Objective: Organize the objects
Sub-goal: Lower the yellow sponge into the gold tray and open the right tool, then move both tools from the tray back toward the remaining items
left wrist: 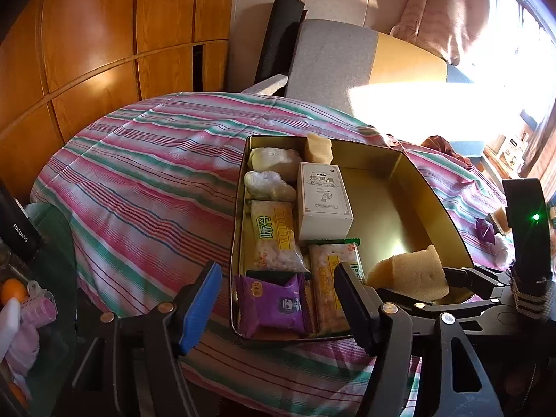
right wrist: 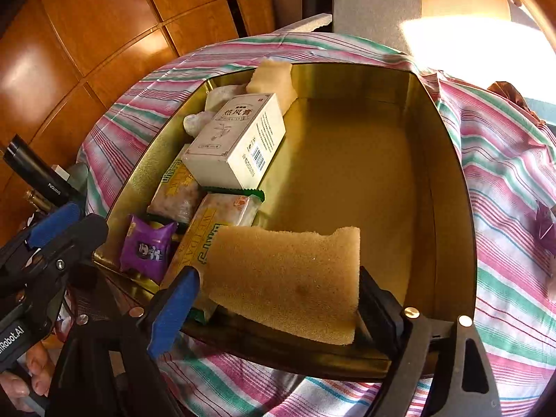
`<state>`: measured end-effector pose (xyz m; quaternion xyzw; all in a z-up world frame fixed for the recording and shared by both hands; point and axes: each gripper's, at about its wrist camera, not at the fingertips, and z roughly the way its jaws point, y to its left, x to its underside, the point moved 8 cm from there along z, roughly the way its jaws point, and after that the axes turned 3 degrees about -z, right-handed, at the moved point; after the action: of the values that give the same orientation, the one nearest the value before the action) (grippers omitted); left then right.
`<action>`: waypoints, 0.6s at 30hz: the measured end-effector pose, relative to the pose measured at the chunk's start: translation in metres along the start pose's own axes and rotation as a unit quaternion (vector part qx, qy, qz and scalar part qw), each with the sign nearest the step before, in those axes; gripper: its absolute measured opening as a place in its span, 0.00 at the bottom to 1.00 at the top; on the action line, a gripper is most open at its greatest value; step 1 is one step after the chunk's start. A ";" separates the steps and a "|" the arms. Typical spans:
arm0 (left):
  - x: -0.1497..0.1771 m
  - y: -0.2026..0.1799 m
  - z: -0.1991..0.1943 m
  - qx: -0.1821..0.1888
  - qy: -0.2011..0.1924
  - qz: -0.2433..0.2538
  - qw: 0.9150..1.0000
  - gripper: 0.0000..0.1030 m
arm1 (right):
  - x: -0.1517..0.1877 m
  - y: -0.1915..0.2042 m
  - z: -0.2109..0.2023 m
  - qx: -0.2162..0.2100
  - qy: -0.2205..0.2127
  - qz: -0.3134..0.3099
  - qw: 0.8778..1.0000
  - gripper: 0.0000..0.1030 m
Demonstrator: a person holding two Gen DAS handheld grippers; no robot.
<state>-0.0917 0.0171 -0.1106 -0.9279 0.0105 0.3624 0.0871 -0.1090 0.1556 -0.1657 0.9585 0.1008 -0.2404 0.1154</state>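
So the tan rectangular sponge slab lies crosswise between the right gripper's spread jaws, angled down over the gold tin; the left gripper hangs open, empty.

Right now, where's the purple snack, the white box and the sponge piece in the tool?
purple snack [left wrist: 274, 307]: left wrist view, middle of wrapper.
white box [right wrist: 236, 139]: right wrist view, printed top face.
sponge piece [right wrist: 288, 278]: right wrist view, middle of broad face.

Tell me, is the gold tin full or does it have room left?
Room left. The tin has snacks and a white box packed along one side; the other side shows bare gold floor, apart from a sponge at its near end.
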 end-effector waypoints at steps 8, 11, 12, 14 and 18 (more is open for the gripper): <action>-0.008 0.002 -0.010 -0.010 -0.019 0.008 1.000 0.67 | -0.011 -0.009 -0.039 0.002 -0.055 0.016 0.998 0.87; -0.012 -0.001 -0.015 -0.014 -0.028 0.017 0.999 0.67 | -0.014 -0.015 -0.057 0.016 -0.074 0.014 0.997 0.87; -0.013 -0.003 -0.016 -0.015 -0.029 0.019 0.999 0.67 | -0.015 -0.017 -0.062 0.022 -0.079 0.012 0.997 0.87; -0.015 -0.005 -0.020 -0.014 -0.034 0.025 0.999 0.67 | -0.018 -0.022 -0.072 0.030 -0.088 0.011 0.996 0.87; -0.018 -0.012 -0.025 -0.014 -0.041 0.036 0.998 0.68 | -0.020 -0.038 -0.089 0.045 -0.105 0.024 0.993 0.87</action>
<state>-0.0872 0.0238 -0.0790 -0.9124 0.0357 0.4031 0.0616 -0.0968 0.2134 -0.0864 0.9343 0.0538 -0.3413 0.0874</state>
